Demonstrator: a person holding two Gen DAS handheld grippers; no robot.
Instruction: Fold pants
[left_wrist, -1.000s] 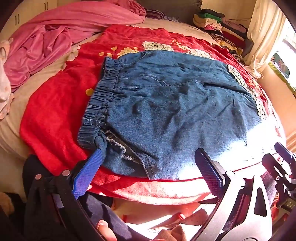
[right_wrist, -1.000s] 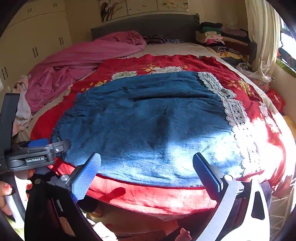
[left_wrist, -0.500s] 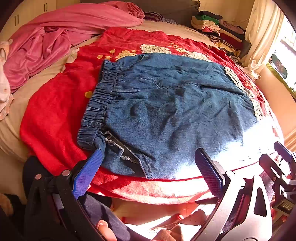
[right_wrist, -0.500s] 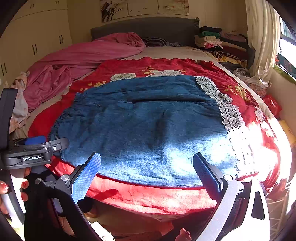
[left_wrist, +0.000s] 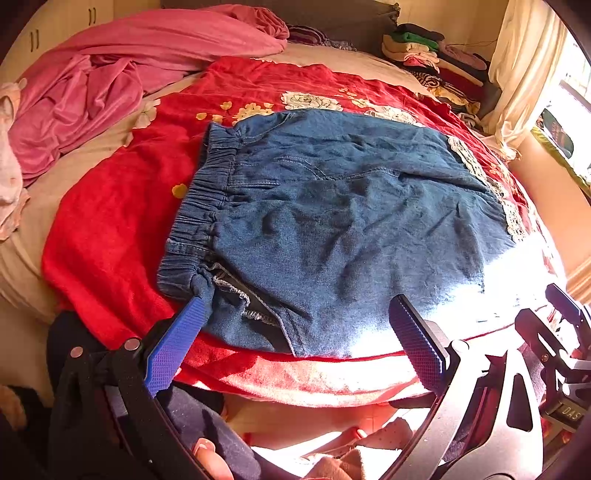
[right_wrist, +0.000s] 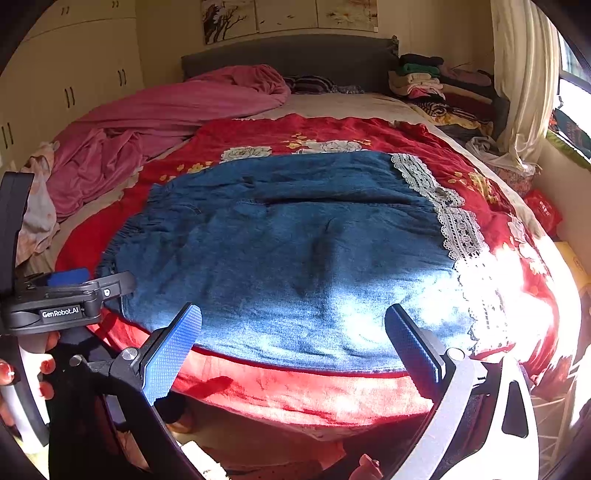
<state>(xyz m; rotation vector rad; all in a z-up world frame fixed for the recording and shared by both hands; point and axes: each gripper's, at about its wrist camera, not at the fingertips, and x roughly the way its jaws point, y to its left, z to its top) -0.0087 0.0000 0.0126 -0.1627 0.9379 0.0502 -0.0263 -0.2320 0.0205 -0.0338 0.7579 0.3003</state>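
Observation:
Blue denim pants (left_wrist: 332, 225) with an elastic waistband on the left and white lace hems (right_wrist: 454, 221) on the right lie flat on a red flowered blanket (left_wrist: 110, 221); they also show in the right wrist view (right_wrist: 295, 251). My left gripper (left_wrist: 299, 310) is open and empty at the near edge, its left fingertip close to the waistband corner. My right gripper (right_wrist: 293, 317) is open and empty, just short of the near edge of the pants. The left gripper's body (right_wrist: 66, 299) shows at the left of the right wrist view.
A pink duvet (right_wrist: 166, 122) is bunched at the back left of the bed. Stacked folded clothes (right_wrist: 436, 81) sit at the back right by a curtain (right_wrist: 524, 74). Wardrobes (right_wrist: 74, 74) stand on the left. Bright sunlight washes out the pants' near right corner.
Both grippers have drawn back and risen slightly from the pants, staying open. The pants have not moved.

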